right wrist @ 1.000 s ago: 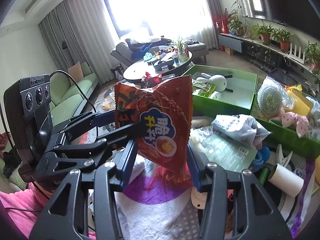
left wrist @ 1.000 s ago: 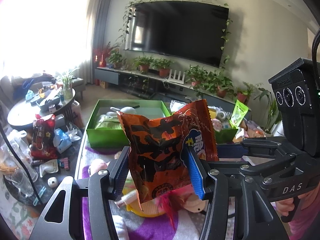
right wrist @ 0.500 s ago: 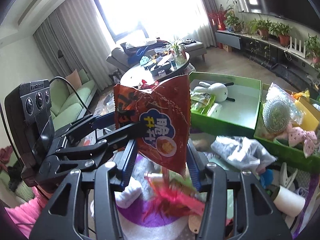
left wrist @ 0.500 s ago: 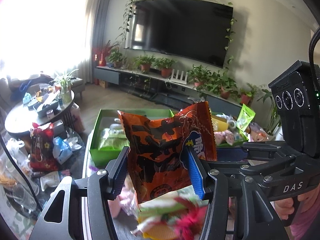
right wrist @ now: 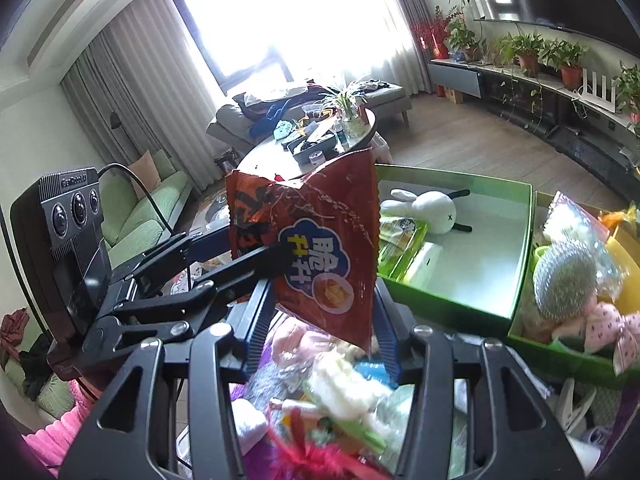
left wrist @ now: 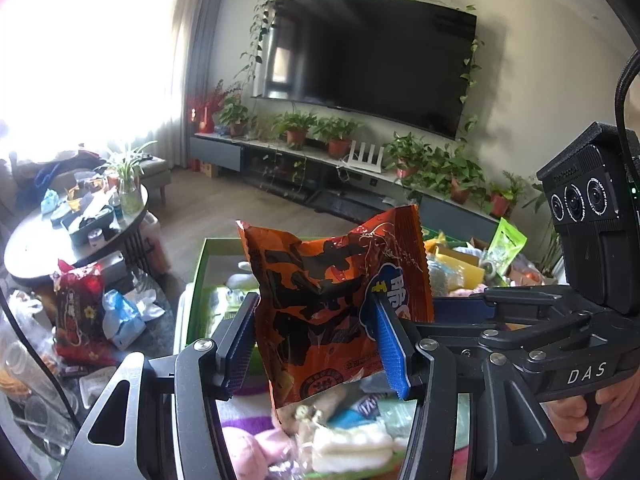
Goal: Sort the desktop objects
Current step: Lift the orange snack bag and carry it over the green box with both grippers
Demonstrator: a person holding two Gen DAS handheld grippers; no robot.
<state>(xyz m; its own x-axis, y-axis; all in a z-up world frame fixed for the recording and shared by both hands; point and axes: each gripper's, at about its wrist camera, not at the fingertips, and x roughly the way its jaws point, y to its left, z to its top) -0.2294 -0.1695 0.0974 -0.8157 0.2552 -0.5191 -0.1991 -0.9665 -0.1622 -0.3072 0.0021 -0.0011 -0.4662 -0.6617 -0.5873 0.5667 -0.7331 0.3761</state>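
Left wrist view: the left tongs (left wrist: 316,340) clamp an orange snack bag (left wrist: 328,308). The right tongs (right wrist: 320,320) grip it too, above a green box (right wrist: 448,312).

Strong daylight pours through the window (right wrist: 304,12), blown out to white glare in both views. The television wall (left wrist: 540,60) sits dimmer, with soft shadows. Clutter nearest the lenses (right wrist: 344,392) is blurred. Fisheye bending curves the edges, and the corners vignette black.

A wall-mounted television (left wrist: 372,60) is hanging at twelve o'clock, vines trailing around it. Potted plants (left wrist: 336,136) are lining the console below, while a round coffee table (left wrist: 76,232) is sitting cluttered at nine o'clock.
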